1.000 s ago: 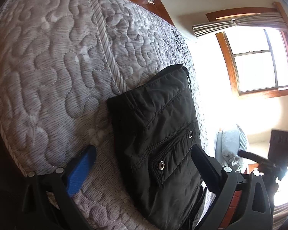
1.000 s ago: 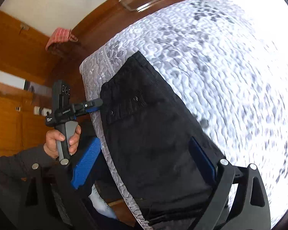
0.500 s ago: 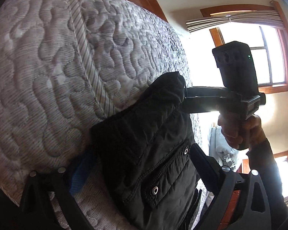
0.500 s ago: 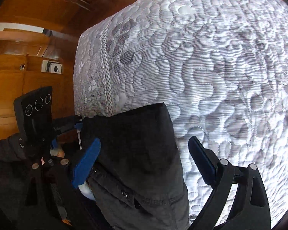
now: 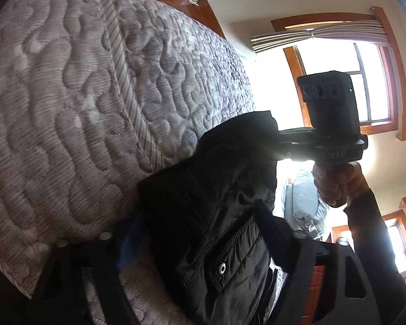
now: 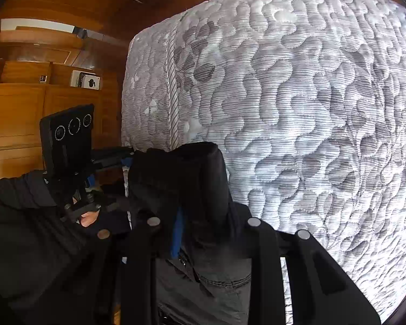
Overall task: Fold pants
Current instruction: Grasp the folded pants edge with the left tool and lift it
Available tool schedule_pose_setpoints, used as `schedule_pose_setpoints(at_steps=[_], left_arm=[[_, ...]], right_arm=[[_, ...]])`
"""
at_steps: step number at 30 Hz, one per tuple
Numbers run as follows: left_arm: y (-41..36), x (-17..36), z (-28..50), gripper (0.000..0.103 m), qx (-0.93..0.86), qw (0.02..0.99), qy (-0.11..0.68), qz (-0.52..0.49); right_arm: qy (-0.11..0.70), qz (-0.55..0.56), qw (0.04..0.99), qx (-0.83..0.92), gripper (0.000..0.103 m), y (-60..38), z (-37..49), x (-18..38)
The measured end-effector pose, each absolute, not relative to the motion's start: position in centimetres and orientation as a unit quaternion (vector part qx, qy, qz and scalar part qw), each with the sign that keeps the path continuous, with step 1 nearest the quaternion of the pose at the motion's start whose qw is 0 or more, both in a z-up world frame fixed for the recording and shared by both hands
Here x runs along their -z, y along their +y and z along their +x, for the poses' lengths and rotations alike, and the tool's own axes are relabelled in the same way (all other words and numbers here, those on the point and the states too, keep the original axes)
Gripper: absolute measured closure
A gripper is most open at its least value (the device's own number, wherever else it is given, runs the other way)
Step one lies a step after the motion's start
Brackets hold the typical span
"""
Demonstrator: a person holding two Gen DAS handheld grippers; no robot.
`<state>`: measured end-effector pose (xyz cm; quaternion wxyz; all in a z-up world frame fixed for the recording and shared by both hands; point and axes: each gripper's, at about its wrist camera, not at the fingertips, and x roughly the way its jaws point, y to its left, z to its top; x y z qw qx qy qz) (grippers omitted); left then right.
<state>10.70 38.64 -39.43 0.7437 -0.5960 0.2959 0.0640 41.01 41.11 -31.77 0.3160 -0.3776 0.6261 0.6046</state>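
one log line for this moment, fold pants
left gripper: closing on pants | right gripper: shut on pants | mattress: under pants

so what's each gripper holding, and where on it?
Both grip the black pants: left gripper and right gripper have just closed on opposite corners of the end over the mattress edge.

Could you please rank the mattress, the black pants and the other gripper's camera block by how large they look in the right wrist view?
1. mattress
2. black pants
3. camera block

The pants lie nearest the lens, so they look enlarged.
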Motion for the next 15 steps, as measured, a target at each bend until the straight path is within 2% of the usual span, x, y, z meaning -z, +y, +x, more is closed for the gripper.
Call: schedule_pose_setpoints(at_steps=[1, 2, 6, 15], left_arm=[[38.8, 39.3, 10.4, 0.051, -0.063, 0.742, 0.291, -0.6], [39.0, 39.1, 10.1, 0.055, -0.063, 0.742, 0.286, -0.603], [38.5, 36.2, 9.6, 0.065, -0.054, 0.767, 0.277, -0.577], [34.2, 26.2, 11.8, 0.071, -0.028, 0.834, 0.297, -0.463]], right_arm=[[0.625, -0.378, 0.32, -0.604, 0.078, 40.7, 41.0, 31.2], [0.623, -0.377, 0.325, -0.603, 0.078, 40.5, 41.1, 30.7], [0.612, -0.378, 0.344, -0.603, 0.078, 39.6, 40.7, 28.4], [0.58, -0.389, 0.397, -0.596, 0.078, 33.8, 41.3, 20.5]])
